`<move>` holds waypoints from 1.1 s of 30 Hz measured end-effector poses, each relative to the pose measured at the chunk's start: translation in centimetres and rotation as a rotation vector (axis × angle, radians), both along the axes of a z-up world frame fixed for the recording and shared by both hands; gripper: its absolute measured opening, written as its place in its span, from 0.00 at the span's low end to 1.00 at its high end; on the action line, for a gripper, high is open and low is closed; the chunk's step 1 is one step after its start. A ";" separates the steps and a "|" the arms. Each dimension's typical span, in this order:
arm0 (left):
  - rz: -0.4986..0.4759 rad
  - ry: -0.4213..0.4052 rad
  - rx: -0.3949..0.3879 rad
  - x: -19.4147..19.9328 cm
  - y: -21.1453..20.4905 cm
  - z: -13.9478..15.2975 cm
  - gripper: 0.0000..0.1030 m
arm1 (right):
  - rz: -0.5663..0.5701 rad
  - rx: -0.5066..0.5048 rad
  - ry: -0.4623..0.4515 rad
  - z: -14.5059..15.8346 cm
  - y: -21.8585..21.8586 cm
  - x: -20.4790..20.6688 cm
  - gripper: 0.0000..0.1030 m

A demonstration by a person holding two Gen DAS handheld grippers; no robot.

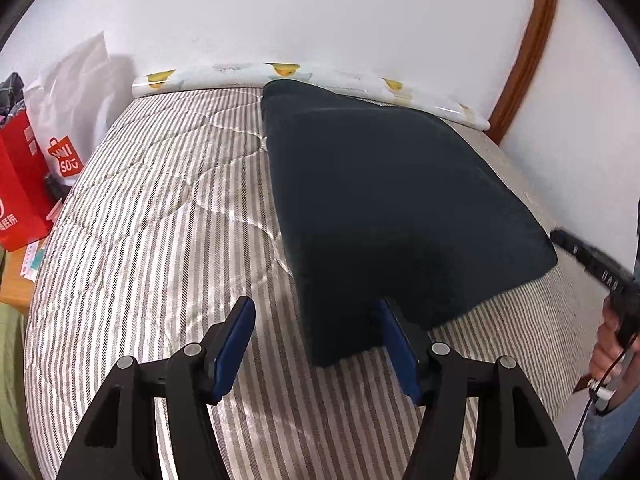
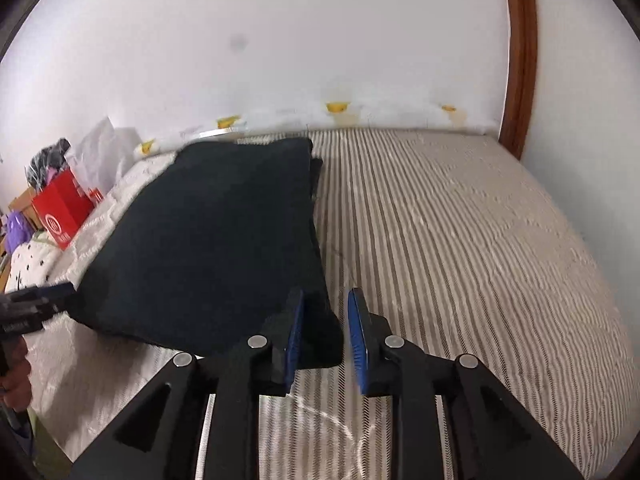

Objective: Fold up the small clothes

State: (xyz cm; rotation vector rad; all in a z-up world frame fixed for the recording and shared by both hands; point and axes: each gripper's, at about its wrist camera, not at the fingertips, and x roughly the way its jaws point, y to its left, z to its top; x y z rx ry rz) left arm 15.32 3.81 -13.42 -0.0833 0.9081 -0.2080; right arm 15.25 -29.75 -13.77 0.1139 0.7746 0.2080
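In the left wrist view, the left gripper (image 1: 316, 312) hung low over the bed (image 1: 152, 216), which had a striped quilted cover. Its jaws stood wide apart, and nothing was clamped between them. The dark cloth (image 1: 384, 208) lay folded on the right half of the bed, from near the wall down to the gripper. Its near corner reached into the gap between the jaws and touched or covered the tip of the right blue pad (image 1: 394, 344); the left pad was clear of it. At the far right edge the other gripper (image 1: 588, 258) was seen beside the cloth, with the hand (image 1: 608, 344) that held it. A red bag (image 1: 18, 188) and a white bag (image 1: 68, 120) stood to the left of the bed, and a roll with yellow marks (image 1: 320, 76) lay along the wall. In the right wrist view, the right gripper (image 2: 326, 312) was low over the same bed (image 2: 460, 240). Its jaws were apart, with a moderate gap. The cloth (image 2: 216, 232) lay on the left part of the bed, and its near right corner came between the jaws, against the left pad (image 2: 294, 332). The jaws were not closed on it. The left gripper (image 2: 36, 304) showed at the left edge, just beside the cloth.
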 end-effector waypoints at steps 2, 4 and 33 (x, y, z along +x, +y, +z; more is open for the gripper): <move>-0.021 0.000 0.006 -0.6 0.0 -0.2 0.59 | 0.016 0.007 -0.013 0.4 0.6 -0.5 0.23; -0.051 0.005 0.011 -1.3 -0.1 -0.5 0.59 | 0.038 -0.005 -0.021 0.4 1.4 -0.9 0.24; 0.039 0.010 0.039 -2.5 2.9 -1.7 0.16 | 0.028 0.009 0.051 -0.4 0.8 1.6 0.26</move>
